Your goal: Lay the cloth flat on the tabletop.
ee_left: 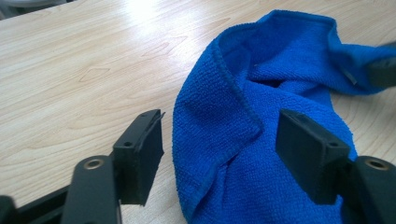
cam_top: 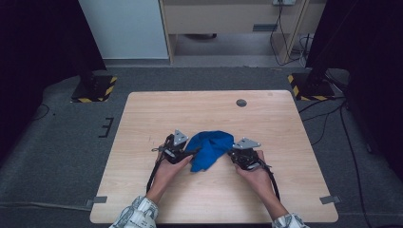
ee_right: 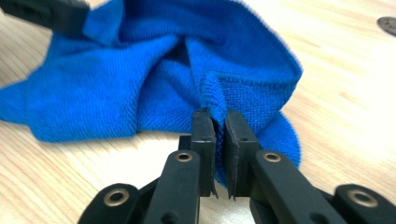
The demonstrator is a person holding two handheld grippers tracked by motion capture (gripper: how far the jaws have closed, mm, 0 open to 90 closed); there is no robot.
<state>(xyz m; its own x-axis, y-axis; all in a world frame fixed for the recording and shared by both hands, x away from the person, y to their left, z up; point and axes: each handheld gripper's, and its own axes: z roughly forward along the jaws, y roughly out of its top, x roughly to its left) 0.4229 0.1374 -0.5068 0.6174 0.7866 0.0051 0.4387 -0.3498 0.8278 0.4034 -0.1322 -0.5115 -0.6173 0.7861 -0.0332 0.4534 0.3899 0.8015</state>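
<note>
The blue cloth [cam_top: 209, 149] lies crumpled near the table's [cam_top: 142, 190] middle. It looks soft and light, easiest taken by an edge. The right gripper [ee_right: 220, 122] pinches a fold; the left gripper [ee_left: 219, 140] stands wide around the cloth, not pressing.

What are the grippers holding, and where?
The right gripper pinches the blue cloth by a bunched edge. The left gripper is open around the cloth.

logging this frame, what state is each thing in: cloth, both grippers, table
blue cloth: crumpled in a loose heap on the table, one edge pinched by the right gripper
right gripper: shut on a fold of the blue cloth
left gripper: open, jaws wide apart on either side of the cloth's near part, not pressing it
table: light wood; a small dark round disc near its far edge
</note>
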